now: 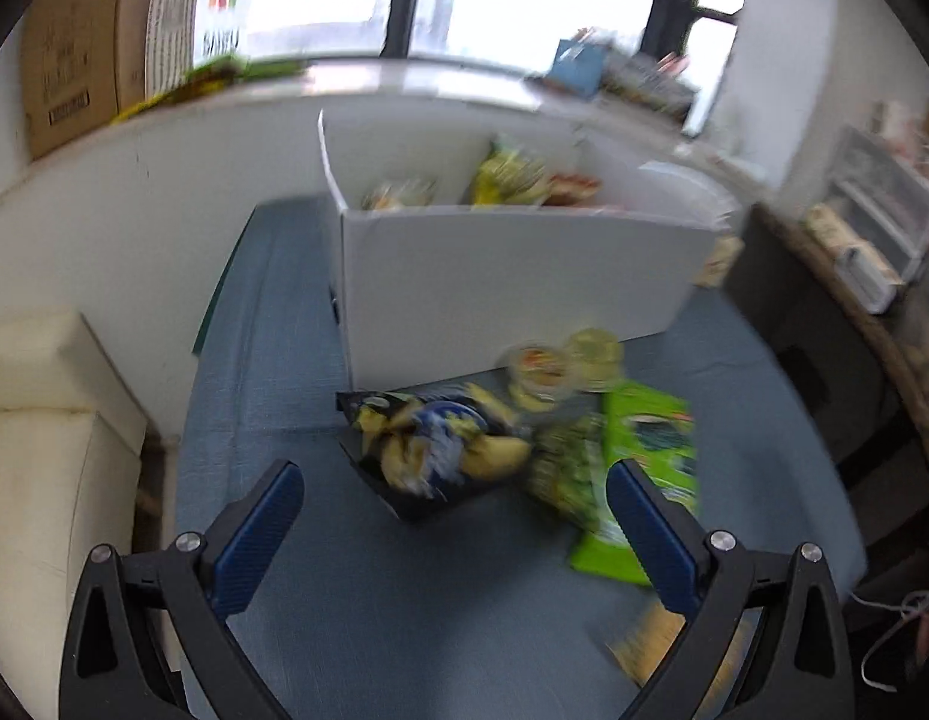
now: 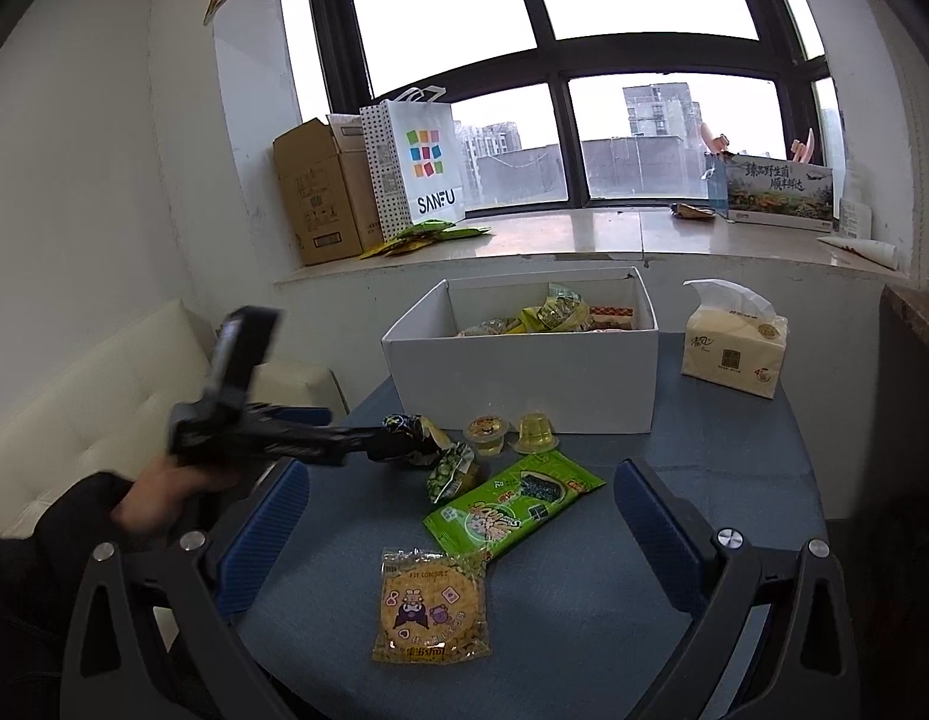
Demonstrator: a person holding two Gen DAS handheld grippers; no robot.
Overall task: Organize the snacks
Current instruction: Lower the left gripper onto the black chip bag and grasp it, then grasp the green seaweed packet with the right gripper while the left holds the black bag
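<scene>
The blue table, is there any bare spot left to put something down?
Yes: bare cloth lies right of the green seaweed packet, below the tissue pack, and left of the round biscuit pack. It is crowded before the white box, around the jelly cups.

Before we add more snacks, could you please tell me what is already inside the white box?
The white box holds a yellow-green snack packet, a red-patterned pack and another wrapped snack. Its front wall hides anything lower down.

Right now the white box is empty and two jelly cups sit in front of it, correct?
Not quite: the white box already holds several snack packets, as the right wrist view shows. The two jelly cups do sit in front of it.
</scene>
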